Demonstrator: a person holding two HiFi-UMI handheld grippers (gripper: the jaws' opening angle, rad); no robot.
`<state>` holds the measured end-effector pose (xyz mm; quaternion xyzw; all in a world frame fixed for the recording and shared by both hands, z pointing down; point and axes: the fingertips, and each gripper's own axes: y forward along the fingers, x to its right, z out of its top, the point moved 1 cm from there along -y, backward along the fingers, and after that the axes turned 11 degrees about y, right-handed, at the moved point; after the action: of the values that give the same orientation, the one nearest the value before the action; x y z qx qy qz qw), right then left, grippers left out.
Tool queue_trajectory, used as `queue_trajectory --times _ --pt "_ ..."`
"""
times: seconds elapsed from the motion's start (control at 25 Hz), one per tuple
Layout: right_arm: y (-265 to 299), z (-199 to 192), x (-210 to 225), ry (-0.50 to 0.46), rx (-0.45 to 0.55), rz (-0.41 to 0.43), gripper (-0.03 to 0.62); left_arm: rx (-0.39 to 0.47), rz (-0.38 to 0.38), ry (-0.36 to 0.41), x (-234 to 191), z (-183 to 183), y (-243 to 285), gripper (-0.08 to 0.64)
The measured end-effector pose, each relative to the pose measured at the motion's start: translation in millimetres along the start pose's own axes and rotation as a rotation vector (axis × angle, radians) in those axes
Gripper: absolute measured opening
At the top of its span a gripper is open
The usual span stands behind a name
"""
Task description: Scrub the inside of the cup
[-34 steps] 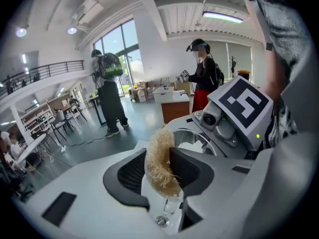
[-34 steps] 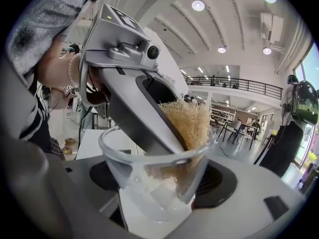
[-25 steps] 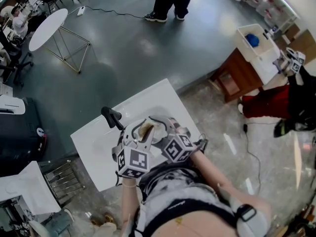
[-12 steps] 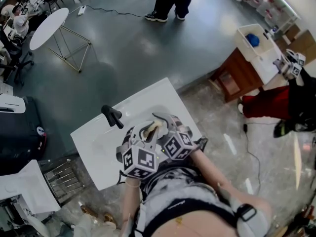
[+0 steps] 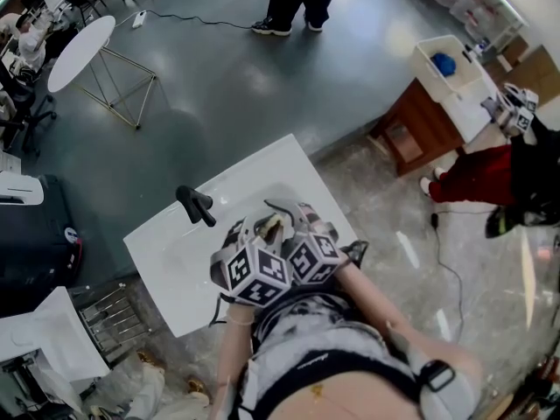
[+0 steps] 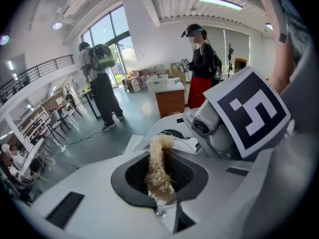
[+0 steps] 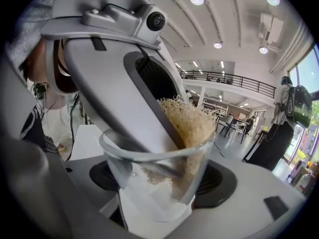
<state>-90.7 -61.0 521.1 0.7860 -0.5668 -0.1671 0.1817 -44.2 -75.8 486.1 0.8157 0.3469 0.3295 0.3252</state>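
Observation:
My right gripper (image 5: 293,220) is shut on a clear glass cup (image 7: 149,180), its dark pads pressing on both sides of the cup (image 5: 284,227) above the white table (image 5: 166,261). My left gripper (image 5: 269,233) is shut on a tan fibrous scrubber (image 6: 158,168). Its jaws have just been closing with the scrubber between them. In the right gripper view the left gripper's grey jaw slants down into the cup from the upper left, and the scrubber (image 7: 188,126) fills the cup's right side up to the rim. The two marker cubes sit side by side.
A black handle-shaped object (image 5: 194,205) lies at the table's far left. A round white side table (image 5: 80,51) stands at the far left and a wooden cabinet with a white bin (image 5: 442,94) at the right. One person (image 5: 293,3) stands beyond; another in red (image 5: 490,178) at the right.
The left gripper has shifted right and down toward the right gripper, tilting more steeply, and its marker cube now sits against the right one. The right gripper and cup have stayed put.

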Motion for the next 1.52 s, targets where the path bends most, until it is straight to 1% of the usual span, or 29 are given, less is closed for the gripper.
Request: queue_trajectory --times 0.24,0.4,0.52,0.64,0.96,1.04,1.08,1.16,1.24,1.32,1.4,1.52 --pt "-4 -4 1 -0.057 -0.015 -0.006 0.393 0.055 -0.123 0.055 14 5 -4 0.049" --pt "-7 -6 0 -0.081 -0.021 -0.003 0.393 0.067 -0.195 0.061 22 6 -6 0.046" --pt "-7 -9 -2 -0.068 -0.008 -0.001 0.393 0.067 -0.255 0.044 29 5 -8 0.044" --pt "-9 -8 -3 -0.073 -0.021 0.002 0.393 0.079 -0.299 0.013 33 3 -12 0.043" --pt "-6 -13 -5 -0.105 -0.042 -0.009 0.393 0.103 -0.357 -0.038 35 1 -32 0.043" --pt "-5 -13 -6 -0.109 -0.046 -0.005 0.393 0.103 -0.341 -0.045 30 0 -37 0.043" --pt "-5 -13 -7 -0.108 -0.047 -0.002 0.393 0.103 -0.317 -0.045 26 1 -38 0.043" --pt "-5 -12 -6 -0.097 -0.041 0.0 0.393 0.108 -0.244 -0.032 15 3 -37 0.043" --pt "-4 -8 -4 -0.079 -0.026 0.0 0.393 0.115 -0.16 0.002 4 4 -35 0.044" --pt "-4 -4 -4 -0.073 -0.022 0.003 0.393 0.108 -0.104 0.028 -1 4 -31 0.048" --pt "-4 -3 -5 -0.085 -0.031 0.007 0.393 0.087 -0.086 0.048 -1 3 -26 0.048" --pt "-3 -1 -6 -0.085 -0.022 0.009 0.393 0.043 -0.091 0.088 3 1 -17 0.048"
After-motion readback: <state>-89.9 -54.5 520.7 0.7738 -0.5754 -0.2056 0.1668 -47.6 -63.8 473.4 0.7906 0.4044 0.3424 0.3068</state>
